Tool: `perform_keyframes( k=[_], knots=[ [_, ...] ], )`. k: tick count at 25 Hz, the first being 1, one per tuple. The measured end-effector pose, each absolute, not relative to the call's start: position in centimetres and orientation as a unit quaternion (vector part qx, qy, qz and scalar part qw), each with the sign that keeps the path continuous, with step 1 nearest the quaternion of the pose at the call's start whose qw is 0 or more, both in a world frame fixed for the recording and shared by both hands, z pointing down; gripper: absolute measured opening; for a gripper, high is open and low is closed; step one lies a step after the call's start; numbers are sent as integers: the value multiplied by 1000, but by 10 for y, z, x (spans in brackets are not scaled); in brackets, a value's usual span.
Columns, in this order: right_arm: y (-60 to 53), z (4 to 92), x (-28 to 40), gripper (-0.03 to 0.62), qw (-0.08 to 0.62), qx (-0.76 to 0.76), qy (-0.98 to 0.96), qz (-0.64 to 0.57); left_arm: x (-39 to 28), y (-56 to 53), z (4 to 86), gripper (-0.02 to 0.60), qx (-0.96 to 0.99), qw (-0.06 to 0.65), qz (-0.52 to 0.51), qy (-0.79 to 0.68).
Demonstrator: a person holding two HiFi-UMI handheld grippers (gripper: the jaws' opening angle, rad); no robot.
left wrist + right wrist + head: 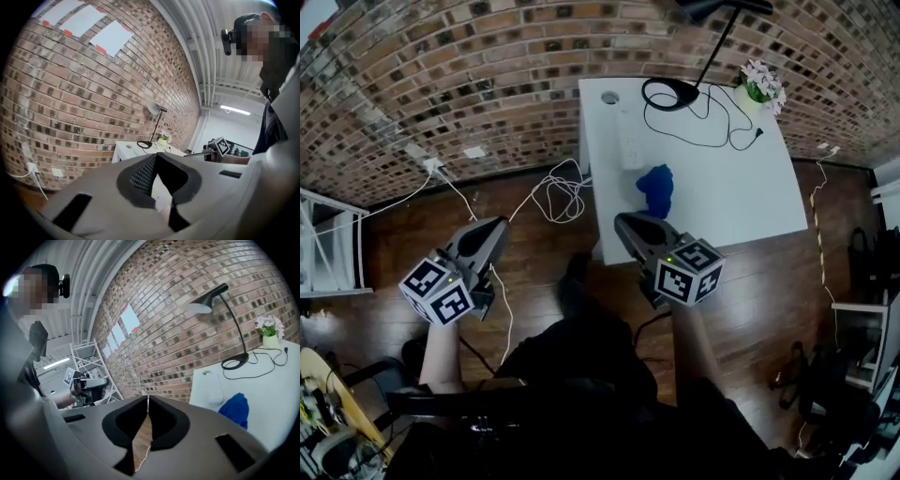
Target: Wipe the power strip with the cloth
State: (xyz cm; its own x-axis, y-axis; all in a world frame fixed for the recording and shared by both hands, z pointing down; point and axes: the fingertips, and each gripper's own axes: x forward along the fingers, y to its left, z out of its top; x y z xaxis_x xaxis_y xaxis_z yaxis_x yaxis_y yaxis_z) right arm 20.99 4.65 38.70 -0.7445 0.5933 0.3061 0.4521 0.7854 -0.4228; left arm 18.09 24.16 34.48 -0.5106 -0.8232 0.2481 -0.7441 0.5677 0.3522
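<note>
Dim, evenly lit room; strong fisheye warping and dark corners throughout.

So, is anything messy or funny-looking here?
A bit. A white cable lies in a tangled heap on the floor beside the table, and the blue cloth sits crumpled by the power strip. Nothing looks spilled or broken.

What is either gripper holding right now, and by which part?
Nothing. The left gripper and right gripper are both shut and empty; the blue cloth lies on the white table.

1 cloth (656, 190), 1 pwr strip (629, 141), 1 lamp (684, 94)
</note>
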Motion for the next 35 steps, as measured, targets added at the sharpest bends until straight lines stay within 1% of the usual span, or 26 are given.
perform_keyframes(
  k=[5,10,16,18,21,25,27,28,29,30,32,35],
  knots=[
    [-23,439,156,18,266,-173,-935,159,110,186,362,8,496,237,-36,-835],
    [-71,453,124,18,282,-115,-941,148,47,134,364,8,535,247,1,-808],
    [-103,454,135,18,266,-50,-948,169,12,47,366,9,618,239,68,-746],
    [-110,454,138,18,257,-27,-951,169,3,20,375,9,646,232,106,-720],
    [-125,456,148,20,246,44,-953,168,-9,-16,391,9,688,225,157,-672],
    [-140,457,151,21,233,131,-949,165,-22,-51,397,9,733,225,156,-622],
    [-135,463,150,23,245,161,-940,177,-28,-62,407,9,758,227,163,-589],
    [-129,470,146,38,261,168,-933,184,-33,-66,411,9,769,227,169,-573],
    [-121,479,140,141,283,172,-924,190,-38,-68,413,9,779,225,177,-558],
    [-114,487,134,221,304,179,-916,193,-45,-69,415,9,788,222,183,-545],
    [-106,494,129,221,322,216,-901,193,-60,-72,422,9,802,220,189,-523],
    [-110,500,135,221,324,305,-876,189,-91,-75,445,9,804,232,198,-510]
  ],
)
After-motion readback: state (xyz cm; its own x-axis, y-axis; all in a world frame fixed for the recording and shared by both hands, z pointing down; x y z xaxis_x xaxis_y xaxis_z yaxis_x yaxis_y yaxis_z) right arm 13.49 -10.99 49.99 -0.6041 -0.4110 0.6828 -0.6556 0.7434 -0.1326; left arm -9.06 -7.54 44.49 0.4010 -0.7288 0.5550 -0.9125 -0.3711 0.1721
